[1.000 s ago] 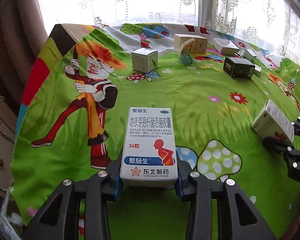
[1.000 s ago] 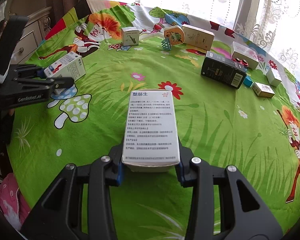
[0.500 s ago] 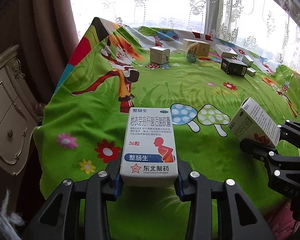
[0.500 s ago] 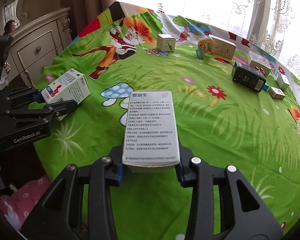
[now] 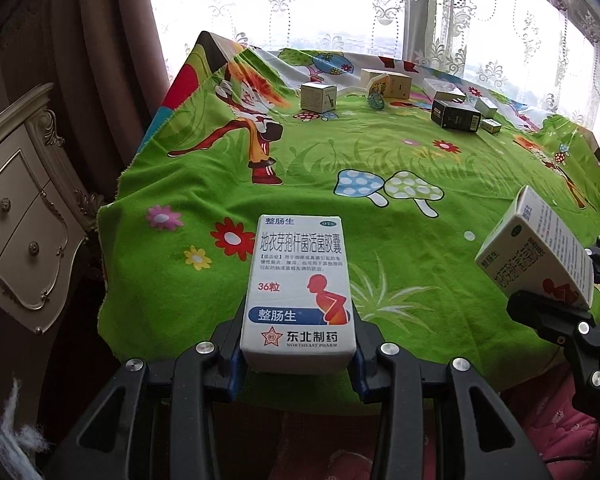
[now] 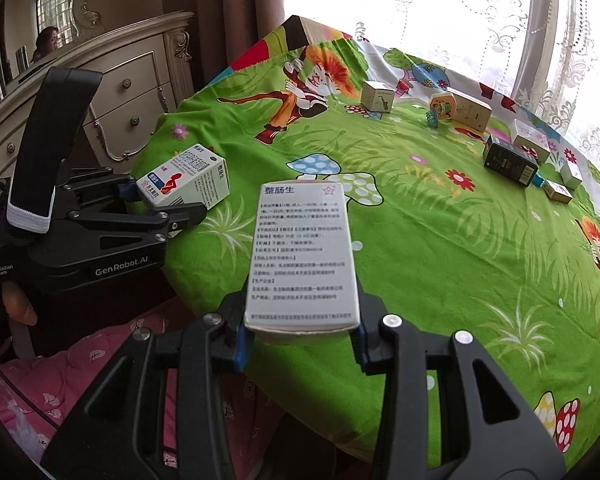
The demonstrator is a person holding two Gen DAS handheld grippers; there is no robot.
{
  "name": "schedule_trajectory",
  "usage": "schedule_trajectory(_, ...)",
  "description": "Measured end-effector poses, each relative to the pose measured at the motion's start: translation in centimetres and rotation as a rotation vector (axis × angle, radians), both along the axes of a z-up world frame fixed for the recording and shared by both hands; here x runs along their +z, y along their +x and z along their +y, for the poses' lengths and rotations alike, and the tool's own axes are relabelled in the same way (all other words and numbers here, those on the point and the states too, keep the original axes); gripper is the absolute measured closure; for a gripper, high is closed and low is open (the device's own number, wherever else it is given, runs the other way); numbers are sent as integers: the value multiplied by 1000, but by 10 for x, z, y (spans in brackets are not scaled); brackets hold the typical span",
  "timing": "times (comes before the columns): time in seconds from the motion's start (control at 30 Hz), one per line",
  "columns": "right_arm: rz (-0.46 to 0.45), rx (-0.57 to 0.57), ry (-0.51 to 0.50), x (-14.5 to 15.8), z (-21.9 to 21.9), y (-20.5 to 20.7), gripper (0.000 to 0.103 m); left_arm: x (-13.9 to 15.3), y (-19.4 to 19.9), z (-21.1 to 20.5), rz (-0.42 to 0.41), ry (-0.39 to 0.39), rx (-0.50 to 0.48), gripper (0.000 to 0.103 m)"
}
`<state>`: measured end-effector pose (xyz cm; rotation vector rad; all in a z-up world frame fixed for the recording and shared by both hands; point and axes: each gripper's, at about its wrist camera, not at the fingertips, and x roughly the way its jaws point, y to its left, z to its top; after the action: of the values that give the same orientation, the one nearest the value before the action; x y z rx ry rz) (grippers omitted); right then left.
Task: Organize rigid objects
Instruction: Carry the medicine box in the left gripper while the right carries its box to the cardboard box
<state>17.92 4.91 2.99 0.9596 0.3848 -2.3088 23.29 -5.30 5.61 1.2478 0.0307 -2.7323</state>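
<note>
My left gripper (image 5: 298,356) is shut on a white medicine box (image 5: 298,292) with a blue label and a red figure, front face up. It hangs over the near edge of the green cartoon tablecloth (image 5: 380,168). In the right wrist view the same left gripper (image 6: 148,204) and its box (image 6: 184,178) show at the left. My right gripper (image 6: 300,340) is shut on a matching white box (image 6: 302,256), printed back face up. From the left wrist view the right gripper (image 5: 560,308) and its tilted box (image 5: 536,256) sit at the right edge.
Far across the table stand a white cube box (image 5: 318,97), a tan box (image 5: 392,82), a black box (image 5: 456,116) and several small boxes. A cream dresser (image 5: 16,208) stands left of the table. Pink fabric (image 6: 80,368) lies below the near edge.
Both grippers have drawn back from over the table toward its near left edge, each still gripping its box. The far boxes now look smaller and the dresser has come into view.
</note>
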Motion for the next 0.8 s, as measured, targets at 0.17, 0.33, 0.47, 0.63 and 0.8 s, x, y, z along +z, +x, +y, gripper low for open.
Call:
schedule_trajectory(0.17, 5, -6, -3, 3, 6, 10, 60, 9, 6, 6, 15, -8, -11, 62)
schedule_trajectory(0.33, 22, -19, -8, 8, 15, 21, 60, 19, 14, 17, 33, -31, -35, 62)
schedule_trajectory(0.47, 35, -47, -20, 15, 30, 30, 60, 26, 18, 29, 43, -40, -62, 62)
schedule_trajectory(0.63, 41, -94, -45, 21, 55, 40, 60, 35, 23, 45, 53, -54, -97, 62)
schedule_trajectory(0.8, 41, -157, -71, 24, 86, 51, 60, 42, 29, 67, 66, -78, -150, 62)
